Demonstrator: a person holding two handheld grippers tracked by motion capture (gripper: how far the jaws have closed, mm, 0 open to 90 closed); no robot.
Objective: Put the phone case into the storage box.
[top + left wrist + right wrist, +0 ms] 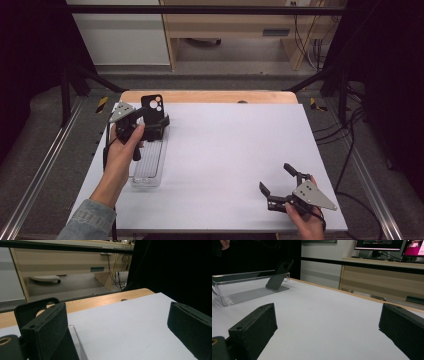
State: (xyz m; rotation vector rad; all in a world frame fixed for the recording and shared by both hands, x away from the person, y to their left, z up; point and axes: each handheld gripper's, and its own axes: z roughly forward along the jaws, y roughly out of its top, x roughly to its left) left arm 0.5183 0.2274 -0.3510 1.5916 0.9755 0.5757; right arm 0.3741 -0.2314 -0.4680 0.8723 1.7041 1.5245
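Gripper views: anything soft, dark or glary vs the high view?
High view: even light on the white table, black surround, faint shadows under the right gripper. Left gripper view: near jaws big and soft-edged, right background pure black, phone case dark with little detail. Right gripper view: clear tray catches pale glare, monitors behind are bright.

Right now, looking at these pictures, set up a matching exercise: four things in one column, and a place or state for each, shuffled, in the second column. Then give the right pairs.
Things:
1. phone case
2. clear tray
3. left gripper
4. right gripper

Places or states:
A. open, near the table's front right corner
B. lies on the table's left side
C. black, leaning tilted at the tray's far end
D. open, above the tray's far end, beside the case

Pairs: 1-C, 2-B, 3-D, 4-A
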